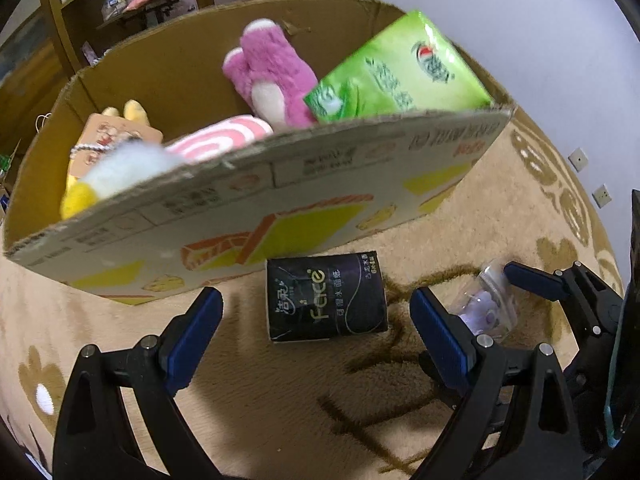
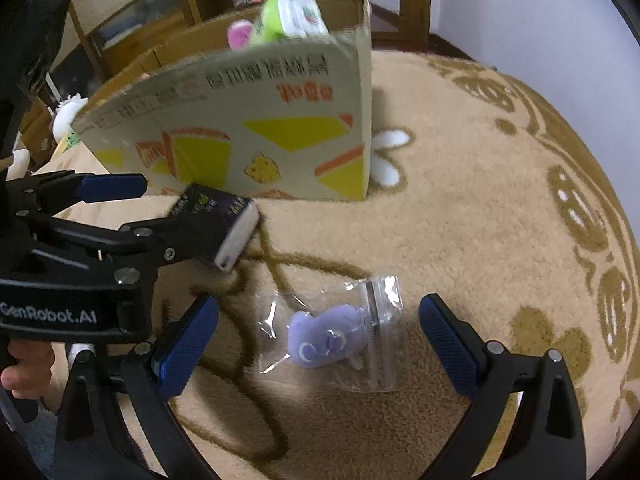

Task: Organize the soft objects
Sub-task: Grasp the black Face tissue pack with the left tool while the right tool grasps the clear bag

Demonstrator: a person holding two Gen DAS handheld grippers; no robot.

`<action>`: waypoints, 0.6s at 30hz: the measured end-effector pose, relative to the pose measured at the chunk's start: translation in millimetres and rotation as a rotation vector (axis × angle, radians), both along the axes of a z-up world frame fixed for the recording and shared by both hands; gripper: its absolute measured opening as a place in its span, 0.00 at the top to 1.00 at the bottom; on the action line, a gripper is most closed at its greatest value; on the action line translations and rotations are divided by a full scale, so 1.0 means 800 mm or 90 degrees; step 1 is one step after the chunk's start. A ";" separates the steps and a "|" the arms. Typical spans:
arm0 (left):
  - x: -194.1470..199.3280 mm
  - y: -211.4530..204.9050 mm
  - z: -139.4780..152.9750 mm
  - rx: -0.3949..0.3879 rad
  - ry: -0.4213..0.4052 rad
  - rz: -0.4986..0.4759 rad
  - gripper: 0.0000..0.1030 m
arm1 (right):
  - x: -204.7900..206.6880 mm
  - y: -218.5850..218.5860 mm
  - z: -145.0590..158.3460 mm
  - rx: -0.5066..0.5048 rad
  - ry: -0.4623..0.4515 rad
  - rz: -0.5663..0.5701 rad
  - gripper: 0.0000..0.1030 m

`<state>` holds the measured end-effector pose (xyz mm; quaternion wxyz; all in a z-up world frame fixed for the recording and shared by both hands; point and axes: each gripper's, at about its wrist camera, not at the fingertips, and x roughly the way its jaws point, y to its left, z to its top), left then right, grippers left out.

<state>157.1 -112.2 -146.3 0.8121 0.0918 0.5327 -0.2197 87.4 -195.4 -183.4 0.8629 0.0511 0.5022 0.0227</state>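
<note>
A cardboard box [image 1: 248,184] stands on the rug and holds a pink plush [image 1: 272,80], a green tissue pack [image 1: 400,68], a pink-and-white roll [image 1: 220,140] and a white-and-yellow plush [image 1: 116,172]. A black tissue pack [image 1: 324,298] lies on the rug before the box. My left gripper [image 1: 316,328] is open just in front of it, jaws either side. A small purple plush in a clear bag [image 2: 332,336] lies on the rug. My right gripper [image 2: 318,336] is open with its jaws either side of the bag, empty. The right gripper also shows in the left wrist view [image 1: 532,276].
The beige rug [image 2: 480,200] with brown patterns covers the floor. The box [image 2: 240,120] stands left of centre in the right wrist view. Wooden shelves [image 1: 100,8] with clutter stand behind it. A white wall [image 1: 520,40] is at the right.
</note>
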 end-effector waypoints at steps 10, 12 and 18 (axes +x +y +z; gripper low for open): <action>0.001 -0.015 -0.024 0.020 0.025 0.010 0.09 | -0.003 0.008 -0.013 -0.047 0.020 0.019 0.00; -0.002 -0.018 -0.028 0.027 0.023 0.011 0.16 | -0.004 0.011 -0.014 -0.057 0.021 0.021 0.00; -0.002 -0.025 -0.037 0.040 0.026 0.012 0.37 | -0.013 0.012 -0.011 -0.067 0.019 0.021 0.04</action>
